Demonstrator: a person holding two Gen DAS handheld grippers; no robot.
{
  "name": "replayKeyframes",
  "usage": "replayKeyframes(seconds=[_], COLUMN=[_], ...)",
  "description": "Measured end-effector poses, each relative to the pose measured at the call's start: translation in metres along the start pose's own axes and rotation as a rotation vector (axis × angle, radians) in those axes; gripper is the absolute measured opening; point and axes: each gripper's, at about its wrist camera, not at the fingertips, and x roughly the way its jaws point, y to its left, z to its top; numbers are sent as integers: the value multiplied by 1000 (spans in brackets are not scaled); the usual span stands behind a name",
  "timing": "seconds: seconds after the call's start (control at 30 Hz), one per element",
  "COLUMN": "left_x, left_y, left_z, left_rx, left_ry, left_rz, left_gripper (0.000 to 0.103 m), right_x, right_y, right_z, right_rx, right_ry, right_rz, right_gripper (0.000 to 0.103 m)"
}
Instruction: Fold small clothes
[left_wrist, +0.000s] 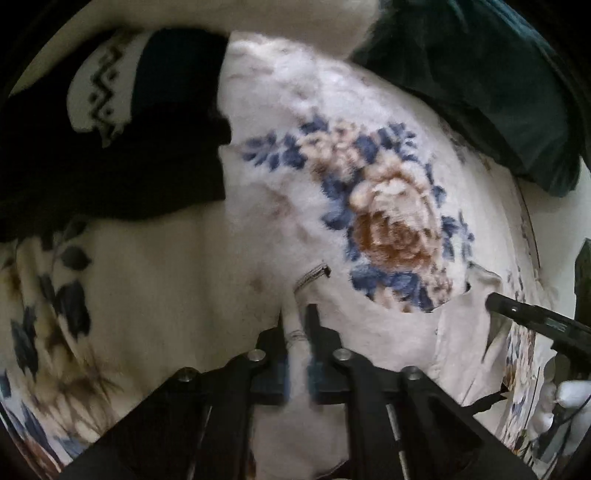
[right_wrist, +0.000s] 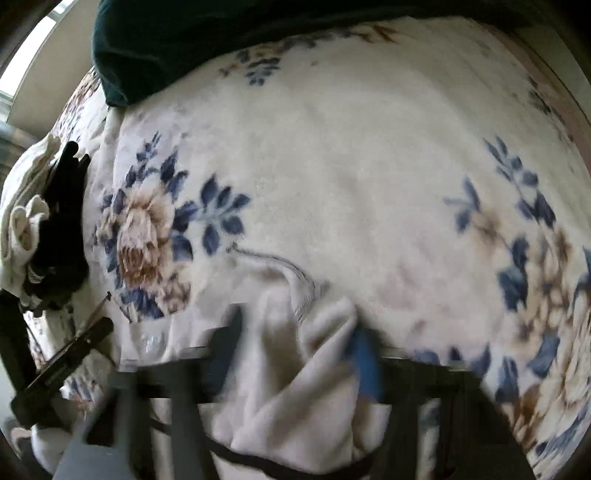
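Two grippers work over a cream fleece blanket (left_wrist: 266, 92) printed with blue-leaved, tan roses; both point steeply down at a small cream garment (right_wrist: 295, 387) lying on it.

From the left wrist view, the left gripper (left_wrist: 301, 317) has its black fingers (left_wrist: 314, 321) drawn together on a narrow fold of the cream garment, which rises as a thin strip between them; a short grey ribbed tab (left_wrist: 312, 275) lies on the blanket just beyond the tips; the rest of the garment spreads toward the right, where the right gripper's dark finger (left_wrist: 532, 317) reaches in beside its ragged edge.

From the right wrist view, blurred by motion, the right gripper (right_wrist: 295, 332) has the garment bunched between a dark finger on the left (right_wrist: 229, 343) and a blue-padded one on the right (right_wrist: 364, 354); the cloth fills the gap, and the pads look pressed against it; a thin grey seam line (right_wrist: 269, 260) curls away from the bunch over the blanket.

At the far left of that view the left gripper (right_wrist: 74, 350) shows as a dark bar; behind it sits a heap of dark and cream clothes (right_wrist: 40, 229).

A black garment with a white zigzag-patterned band (left_wrist: 103, 99) lies at the upper left of the left wrist view, on the blanket; a dark green cloth (left_wrist: 480, 81) covers the blanket's far edge, well apart from both grippers.
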Motion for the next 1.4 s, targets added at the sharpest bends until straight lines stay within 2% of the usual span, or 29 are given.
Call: replayKeyframes(seconds=[0.03,0.2,0.3,0.4,0.5,0.6,0.67,0.73,0.77,0.8,0.83,0.87,0.93,0.97,1.0,1.07,1.17,1.23,1.33,1.4], left_x=[-6,-58,-102,-145,-173,-178,-162,-145,-137,-131,-128,-126,-130,-133,-136,-142,-143,-144,-143,-139], left_y=[-2,-15,-27,-35,-35,-22,-10,6,17,27,35,45,60,66,71,76,81,78,74,67], left_z=[-2,-24,-42,-69,-113,-164,-190,-214,-226,-237,-243,-249,-255,-256,-253,-247,-234,-223,-215,-210], left_rx=[9,32,27,31,42,42,46,27,4,-28,-63,-114,-208,-256,-299,-372,-459,-485,-480,-453], left_ry=[-24,-136,-224,-292,-306,-301,-247,-169,-132,-105,-84,-74,-75,-80,-95,-121,-153,-165,-168,-159], left_rz=[-6,-76,-130,-187,-176,-150,-140,-123,-118,-106,-112,-132,-154,-167,-180,-199,-233,-225,-215,-213], left_gripper=[5,5,5,5,5,5,6,7,9,20,24,26,30,36,42,46,47,47,47,47], right_x=[-2,-42,-80,-124,-157,-174,-170,-156,-150,-140,-130,-124,-121,-122,-123,-131,-134,-127,-111,-94], right_y=[3,7,3,-6,-20,-43,-56,-68,-75,-80,-88,-94,-107,-114,-122,-139,-158,-163,-150,-135], right_z=[0,-22,-46,-83,-133,-185,-215,-241,-249,-257,-264,-268,-271,-272,-271,-269,-260,-252,-234,-227], right_rx=[-10,-46,-62,-77,-92,-116,-154,-198,-212,-228,-223,-204,-141,-100,-44,79,269,379,413,384], right_ry=[-11,-130,-204,-290,-351,-373,-342,-278,-245,-192,-127,-89,-60,-60,-60,-77,-82,-63,-17,62], right_rz=[-24,-8,36,90,124,144,154,126,132,131,94,95,99,103,128,182,265,346,394,368], right_gripper=[12,9,8,8,8,8,8,8,8,10,18,21,44,47,47,47,53,53,57,57])
